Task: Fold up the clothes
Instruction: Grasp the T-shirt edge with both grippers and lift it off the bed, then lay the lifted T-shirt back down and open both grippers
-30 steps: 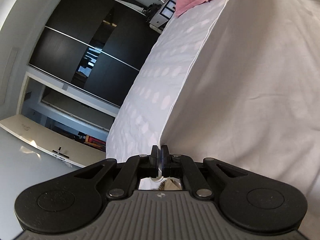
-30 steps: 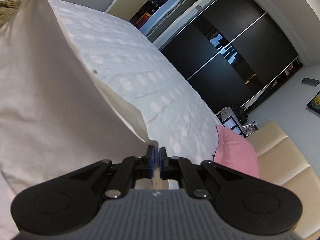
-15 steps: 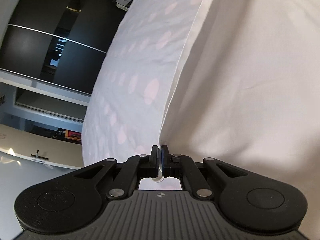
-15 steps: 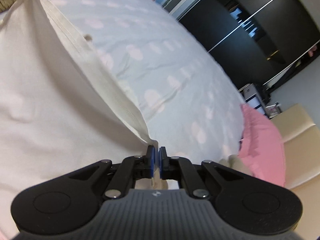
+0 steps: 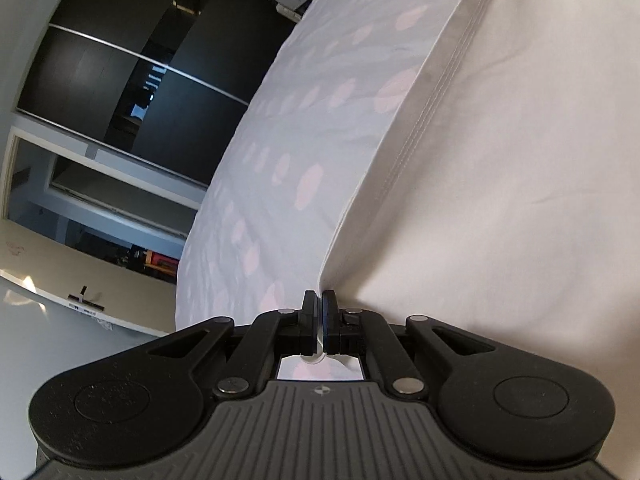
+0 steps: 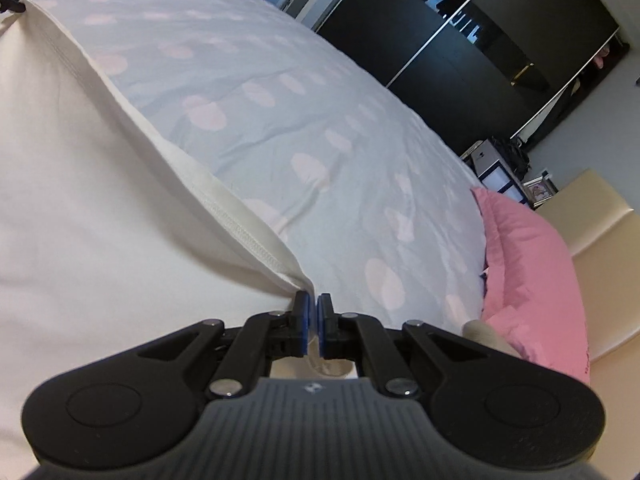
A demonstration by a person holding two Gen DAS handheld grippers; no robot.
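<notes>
1. Cloth first: the cream garment (image 5: 500, 160) is thin, soft and light; it drapes between 2 pinches above the spotted bedspread (image 5: 288, 152); it will sag and slide rather than hold shape, I judge.
2. Left gripper (image 5: 319, 300): clenched on the hem corner; cloth edge shows between its jaws.
3. Right gripper (image 6: 313, 306): clamped on the other hem corner of the garment (image 6: 100, 220); stitched hem (image 6: 248, 232) is the firmest hold; pink pillow (image 6: 532, 272) lies to the right on the bed.
</notes>
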